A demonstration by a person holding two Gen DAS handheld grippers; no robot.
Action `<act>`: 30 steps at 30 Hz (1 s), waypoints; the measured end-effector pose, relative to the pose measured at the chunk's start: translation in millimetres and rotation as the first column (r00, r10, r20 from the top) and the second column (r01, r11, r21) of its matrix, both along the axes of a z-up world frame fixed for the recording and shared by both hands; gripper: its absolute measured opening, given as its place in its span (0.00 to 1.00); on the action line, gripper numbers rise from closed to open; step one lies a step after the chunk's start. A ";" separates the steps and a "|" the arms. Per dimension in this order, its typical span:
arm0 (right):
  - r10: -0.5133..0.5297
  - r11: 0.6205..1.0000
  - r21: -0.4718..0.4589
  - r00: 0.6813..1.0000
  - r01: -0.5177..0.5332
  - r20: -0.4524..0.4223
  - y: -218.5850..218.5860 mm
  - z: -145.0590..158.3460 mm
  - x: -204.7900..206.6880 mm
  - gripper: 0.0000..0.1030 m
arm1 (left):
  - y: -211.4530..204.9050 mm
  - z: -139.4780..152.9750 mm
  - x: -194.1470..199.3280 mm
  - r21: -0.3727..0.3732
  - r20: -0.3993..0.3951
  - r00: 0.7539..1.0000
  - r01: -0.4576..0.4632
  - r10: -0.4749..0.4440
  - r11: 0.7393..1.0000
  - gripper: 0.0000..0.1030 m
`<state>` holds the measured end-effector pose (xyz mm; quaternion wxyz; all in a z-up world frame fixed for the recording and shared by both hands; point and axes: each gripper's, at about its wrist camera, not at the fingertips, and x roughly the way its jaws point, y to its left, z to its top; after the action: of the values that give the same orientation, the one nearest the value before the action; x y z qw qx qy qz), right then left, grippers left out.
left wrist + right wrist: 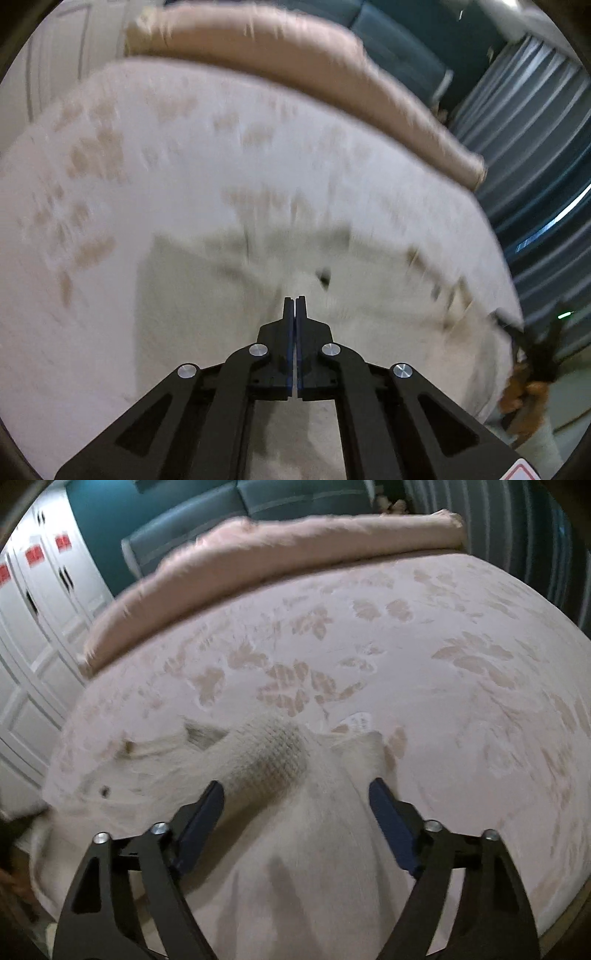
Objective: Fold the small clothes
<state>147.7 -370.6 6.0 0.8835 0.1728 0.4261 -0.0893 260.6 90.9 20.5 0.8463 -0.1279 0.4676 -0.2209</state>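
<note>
A small white knitted garment (295, 812) lies on the pale leaf-patterned bed sheet (443, 664). One ribbed sleeve (269, 757) lies folded across its body, and a dark button (105, 792) shows at its left. My right gripper (297, 794) is open, its blue-padded fingers (207, 812) apart on either side of the sleeve end. In the blurred left wrist view the same garment (221, 302) spreads under my left gripper (295, 299), whose jaws are closed together with nothing visible between them.
A rolled pink blanket (280, 550) lies along the far side of the bed, also in the left wrist view (295, 62). A teal headboard (258, 502), white cupboard doors (33, 602) and striped curtains (535, 147) surround the bed.
</note>
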 end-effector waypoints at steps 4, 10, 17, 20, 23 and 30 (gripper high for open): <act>0.027 0.998 -0.053 0.996 -0.032 -0.088 7.8 -19.2 28.1 0.07 | 15.1 41.1 20.6 -0.031 0.094 0.993 -0.063 0.066 0.998 0.00; -0.083 0.995 0.070 0.979 0.071 0.187 -19.4 33.1 6.7 0.06 | 37.2 50.8 72.6 0.011 0.120 0.978 -0.175 0.173 0.984 0.00; -0.089 0.993 0.077 0.996 0.088 0.017 -29.1 -20.8 10.1 0.23 | 20.7 -5.5 54.4 0.010 -0.027 0.996 -0.090 0.091 0.996 0.08; -0.076 0.993 0.096 0.997 0.075 0.006 -27.5 -29.2 6.0 0.33 | 1.1 -26.8 45.1 0.110 -0.049 0.998 -0.040 0.046 0.993 0.45; -0.076 0.990 0.122 0.997 0.075 0.005 -27.3 -32.0 9.0 0.47 | -4.7 -49.7 51.3 0.098 -0.113 0.992 -0.044 0.055 0.994 0.48; -0.039 0.989 0.144 0.995 0.026 0.094 -18.1 -4.5 17.4 0.06 | -0.6 -37.7 58.1 -0.017 -0.075 0.996 -0.053 0.051 0.998 0.04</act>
<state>165.1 -388.7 1.5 0.8869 0.2464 0.3853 -0.0647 318.7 90.4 -17.1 0.8326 -0.1562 0.4931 -0.1983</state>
